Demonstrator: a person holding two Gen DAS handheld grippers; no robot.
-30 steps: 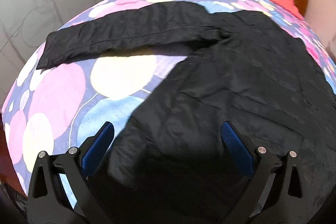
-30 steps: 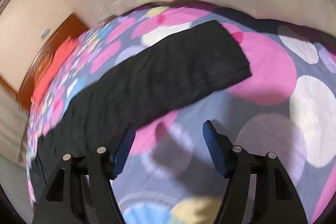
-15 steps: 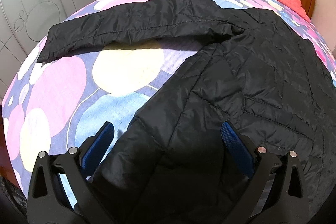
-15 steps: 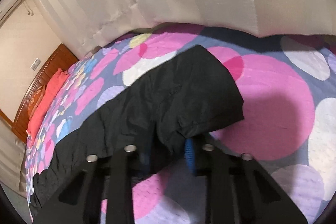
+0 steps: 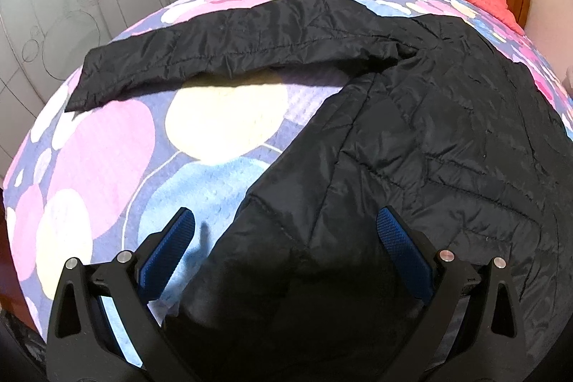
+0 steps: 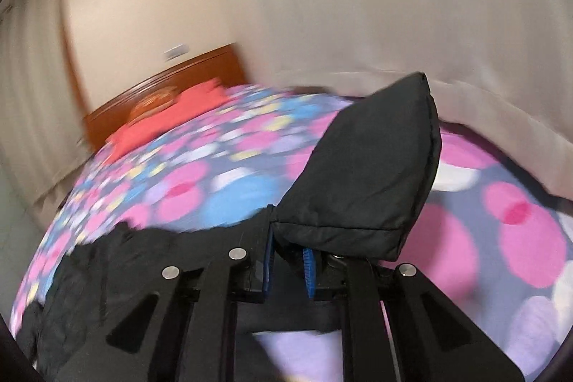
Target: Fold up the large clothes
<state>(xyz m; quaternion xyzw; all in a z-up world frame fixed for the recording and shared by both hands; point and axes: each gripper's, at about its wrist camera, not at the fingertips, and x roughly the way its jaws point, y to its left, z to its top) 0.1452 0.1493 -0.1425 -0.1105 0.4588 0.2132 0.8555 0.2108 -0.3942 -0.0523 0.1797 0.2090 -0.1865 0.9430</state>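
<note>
In the blurred right view, right claw (image 6: 288, 260) pinching sleeve cuff (image 6: 369, 181), pads mostly hidden

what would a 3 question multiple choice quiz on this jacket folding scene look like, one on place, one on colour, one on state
1. Where does the black jacket lie?
A. on the bedspread
B. on a chair
C. on the floor

2. What colour are the gripper pads?
A. red
B. blue
C. green

3. What is the right gripper doing?
A. hanging open
B. shut on nothing
C. shut on the sleeve cuff

Key:
1 A, the jacket spreads over the spotted bedspread.
2 B, the pads on both grippers are blue.
3 C, the sleeve cuff is pinched between the pads and raised, while the left gripper is open.
</note>
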